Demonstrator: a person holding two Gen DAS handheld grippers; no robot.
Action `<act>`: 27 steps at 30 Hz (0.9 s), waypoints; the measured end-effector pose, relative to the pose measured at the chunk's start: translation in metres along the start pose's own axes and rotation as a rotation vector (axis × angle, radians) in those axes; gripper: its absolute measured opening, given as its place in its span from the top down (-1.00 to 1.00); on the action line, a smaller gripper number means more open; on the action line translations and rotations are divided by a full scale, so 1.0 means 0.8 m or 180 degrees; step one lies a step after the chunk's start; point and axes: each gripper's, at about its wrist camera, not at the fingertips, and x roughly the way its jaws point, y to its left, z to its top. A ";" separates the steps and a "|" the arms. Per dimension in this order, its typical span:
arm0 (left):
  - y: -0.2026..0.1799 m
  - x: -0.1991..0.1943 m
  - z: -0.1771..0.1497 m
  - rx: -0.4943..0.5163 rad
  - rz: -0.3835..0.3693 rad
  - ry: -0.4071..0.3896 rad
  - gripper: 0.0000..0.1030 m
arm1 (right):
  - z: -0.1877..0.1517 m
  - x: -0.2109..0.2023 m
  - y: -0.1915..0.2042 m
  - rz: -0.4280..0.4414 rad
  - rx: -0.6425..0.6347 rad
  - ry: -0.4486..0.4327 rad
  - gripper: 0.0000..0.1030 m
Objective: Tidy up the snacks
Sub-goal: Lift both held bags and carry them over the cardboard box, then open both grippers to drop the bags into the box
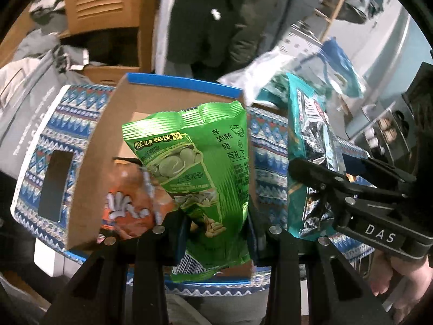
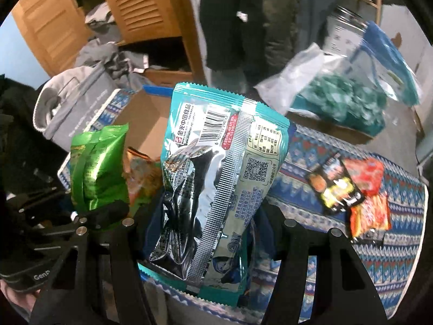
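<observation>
My left gripper [image 1: 216, 230] is shut on a green snack bag [image 1: 200, 178] and holds it upright over an open cardboard box [image 1: 89, 168] with a blue rim. An orange snack bag [image 1: 130, 203] lies inside the box. My right gripper [image 2: 208, 227] is shut on a teal and silver snack bag [image 2: 213, 189], held upright beside the box. The teal bag also shows in the left wrist view [image 1: 308, 162], with the right gripper [image 1: 319, 181] on it. The green bag shows in the right wrist view [image 2: 94, 168].
The table has a blue patterned cloth [image 2: 379, 257]. Three small snack packs, black, red and orange [image 2: 351, 192], lie on it at the right. A clear bag of teal items [image 2: 341, 103] lies behind. A grey bag [image 2: 73, 108] and wooden louvred doors [image 2: 140, 5] stand beyond.
</observation>
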 end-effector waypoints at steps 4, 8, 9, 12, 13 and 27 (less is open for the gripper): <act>0.027 0.000 0.002 -0.0096 0.0077 -0.0017 0.30 | 0.012 0.016 0.024 0.0037 -0.0078 0.0040 -0.17; 0.051 0.003 0.004 -0.0225 0.0158 -0.0027 0.30 | 0.021 0.032 0.044 0.0076 -0.0122 0.0083 -0.17; 0.057 0.004 0.004 -0.0253 0.0167 -0.0030 0.30 | 0.023 0.036 0.049 0.0079 -0.0135 0.0096 -0.17; 0.071 0.007 0.005 -0.0328 0.0213 -0.0037 0.30 | 0.030 0.047 0.061 0.0072 -0.0171 0.0130 -0.17; 0.075 0.008 0.005 -0.0344 0.0226 -0.0038 0.30 | 0.031 0.050 0.064 0.0069 -0.0184 0.0135 -0.18; 0.102 0.014 0.006 -0.0649 0.0338 -0.0074 -0.18 | 0.037 0.073 0.075 -0.0063 -0.0230 0.0172 -0.38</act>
